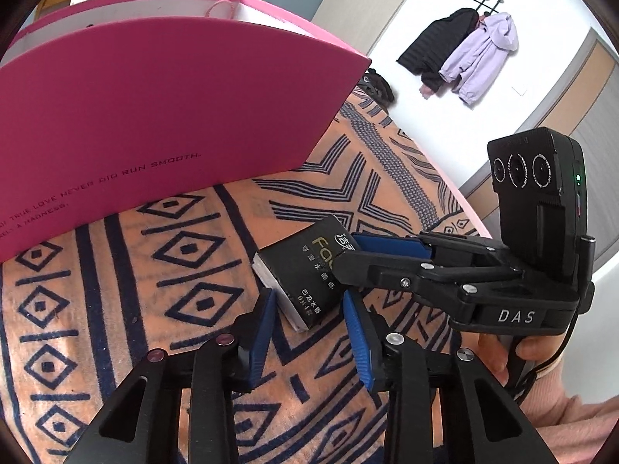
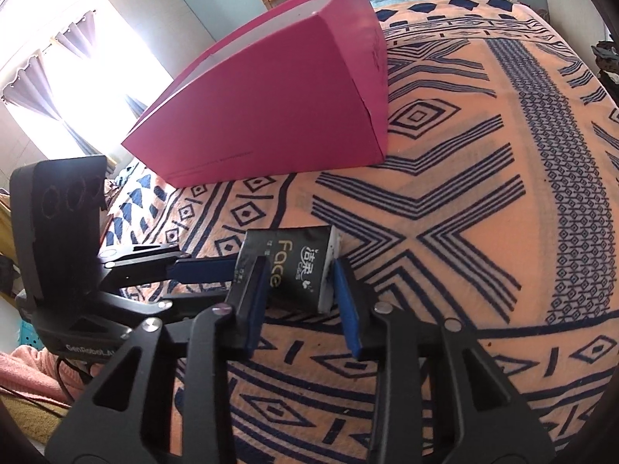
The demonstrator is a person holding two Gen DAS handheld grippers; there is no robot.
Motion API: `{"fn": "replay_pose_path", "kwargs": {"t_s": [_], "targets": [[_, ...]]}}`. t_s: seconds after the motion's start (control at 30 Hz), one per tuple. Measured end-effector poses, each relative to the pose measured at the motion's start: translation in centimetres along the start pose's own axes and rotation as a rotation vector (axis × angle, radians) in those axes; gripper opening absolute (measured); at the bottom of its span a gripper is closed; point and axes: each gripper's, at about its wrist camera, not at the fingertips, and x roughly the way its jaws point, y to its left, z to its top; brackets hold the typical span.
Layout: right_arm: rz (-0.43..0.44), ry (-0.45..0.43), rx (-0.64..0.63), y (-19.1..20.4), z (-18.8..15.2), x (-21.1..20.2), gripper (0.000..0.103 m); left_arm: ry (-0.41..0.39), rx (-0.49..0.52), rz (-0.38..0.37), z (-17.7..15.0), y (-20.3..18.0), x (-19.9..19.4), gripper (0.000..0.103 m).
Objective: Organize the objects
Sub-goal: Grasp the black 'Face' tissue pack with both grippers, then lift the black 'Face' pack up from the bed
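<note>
Your black tissue pack (image 1: 305, 270) lies flat on the orange patterned blanket (image 1: 154, 270) covering the bed, near the middle of the spread and just on the near side of the pink paper bag (image 1: 154, 108), which stands upright and apart from the pack.

Your left hand-held gripper (image 1: 309, 328) comes at the pack from its near end: the blue pads (image 1: 263, 332) stand on either side of that end, the left pad at the pack's white edge; whether they press it you cannot tell from these views. In the right wrist view one of its blue fingers runs in from the left up to the pack's left end.

Your right hand-held gripper (image 2: 298, 290) sits over the pack's other end, the left pad lying against the printed black face and the right pad against the white side, so the jaws look clamped on the pack. In the left wrist view it reaches in from the right, with your hand (image 1: 499, 355) on its handle and a pink sleeve (image 1: 572, 417) behind.

On the far right wall a black jacket (image 1: 437, 50) and a lilac jacket (image 1: 479, 58) hang from hooks
</note>
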Motion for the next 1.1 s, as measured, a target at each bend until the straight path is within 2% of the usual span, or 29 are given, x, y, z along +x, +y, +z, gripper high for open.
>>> {"fn": "replay_pose_path", "kwargs": {"t_s": [0.37, 1.1], "targets": [[0.016, -0.004, 0.007, 0.5, -0.4, -0.1, 0.037, -0.004, -0.006, 0.000, -0.1, 0.2, -0.5, 0.035], [0.009, -0.063, -0.063, 3.4, 0.7, -2.1, 0.037, -0.111, 0.059, 0.014, 0.3, -1.1, -4.4, 0.035]]}}
